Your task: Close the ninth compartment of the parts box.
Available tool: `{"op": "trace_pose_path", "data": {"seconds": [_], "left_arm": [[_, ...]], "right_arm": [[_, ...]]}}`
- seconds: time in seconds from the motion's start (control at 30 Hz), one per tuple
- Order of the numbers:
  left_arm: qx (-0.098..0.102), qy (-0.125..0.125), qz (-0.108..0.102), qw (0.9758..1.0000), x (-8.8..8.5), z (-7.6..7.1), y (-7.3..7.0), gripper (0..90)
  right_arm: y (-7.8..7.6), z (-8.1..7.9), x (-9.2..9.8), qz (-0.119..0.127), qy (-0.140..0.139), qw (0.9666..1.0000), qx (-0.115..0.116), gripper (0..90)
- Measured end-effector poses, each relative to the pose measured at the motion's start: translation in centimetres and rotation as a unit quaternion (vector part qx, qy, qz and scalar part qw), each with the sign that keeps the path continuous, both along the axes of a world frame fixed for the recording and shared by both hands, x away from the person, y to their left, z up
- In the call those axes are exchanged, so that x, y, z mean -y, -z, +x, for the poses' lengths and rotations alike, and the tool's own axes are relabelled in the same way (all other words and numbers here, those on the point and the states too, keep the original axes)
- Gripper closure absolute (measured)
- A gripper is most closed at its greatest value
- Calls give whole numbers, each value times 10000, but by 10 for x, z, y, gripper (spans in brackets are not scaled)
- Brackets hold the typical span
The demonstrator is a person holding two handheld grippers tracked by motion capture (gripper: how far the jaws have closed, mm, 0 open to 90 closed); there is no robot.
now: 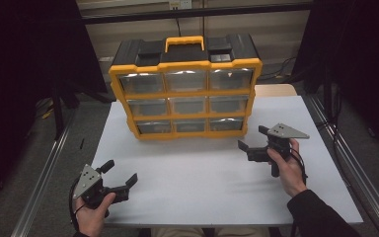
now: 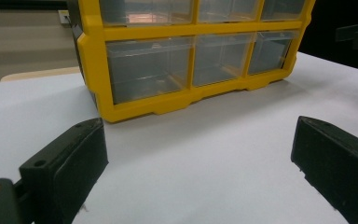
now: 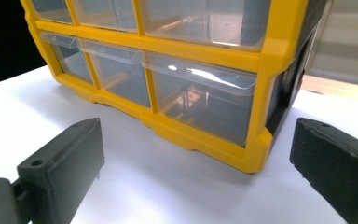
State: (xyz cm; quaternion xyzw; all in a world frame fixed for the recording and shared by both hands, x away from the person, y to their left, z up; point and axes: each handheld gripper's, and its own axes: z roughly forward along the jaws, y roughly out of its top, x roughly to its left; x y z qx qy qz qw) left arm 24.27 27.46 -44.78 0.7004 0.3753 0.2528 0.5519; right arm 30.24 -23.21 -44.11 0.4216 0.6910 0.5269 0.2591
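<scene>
Item 1 – drawer cabinet (image 1: 185, 94): yellow frame, black top w/ yellow handle (image 1: 184, 43), nine clear drawers in 3 x 3 grid. Stands upright at the far middle of the white table (image 1: 202, 177), front facing the person. All drawers look pushed in. Bottom-right drawer (image 3: 200, 105): something small inside, too blurred to tell what.

Item 2 – left gripper (image 1: 118, 178): held in left hand (image 1: 91, 210) at near-left table edge, well apart from the cabinet. Jaws spread wide, nothing betw. them. Grey three-cornered plate on top. In the left gripper view it looks toward the cabinet's lower-left corner (image 2: 100, 109), bare table betw. the jaws.

Item 3 – right gripper (image 1: 251, 138): held in right hand (image 1: 288, 165), dark sleeve (image 1: 321, 215) behind it, at the right of the table. Near the cabinet's lower-right corner (image 3: 254, 158), not touching. Jaws spread wide, nothing betw. them; pointing left toward the cabinet front. Grey plate on top, cable trailing by the wrist.

Item 4 – table: white top, metal rails along both sides, dark surround.
</scene>
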Motion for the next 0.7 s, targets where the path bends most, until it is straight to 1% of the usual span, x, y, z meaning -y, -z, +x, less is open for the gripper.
{"op": "trace_pose_path", "data": {"seconds": [0.1,0.17,0.23,0.27,0.33,0.47,0.7], "left_arm": [[8,16,29,10000,0,0,0,34],[-17,13,-26,10000,0,-1,0,34],[7,25,11,10000,0,-1,0,34],[12,16,4,10000,0,-1,-1,34],[13,15,6,10000,0,-1,0,34],[7,0,-2,10000,0,-1,0,37],[15,42,-10,10000,0,-1,0,37]], "right_arm": [[-1,-3,3,28,19,10000,-4,25],[-3,-9,8,69,46,10000,46,26],[-3,-10,10,58,65,9999,54,25],[-4,-14,13,139,117,9998,48,25],[-4,-15,15,125,128,9998,49,25],[-5,-26,25,121,181,9997,111,25],[-4,-37,33,127,226,9996,108,26]]}}
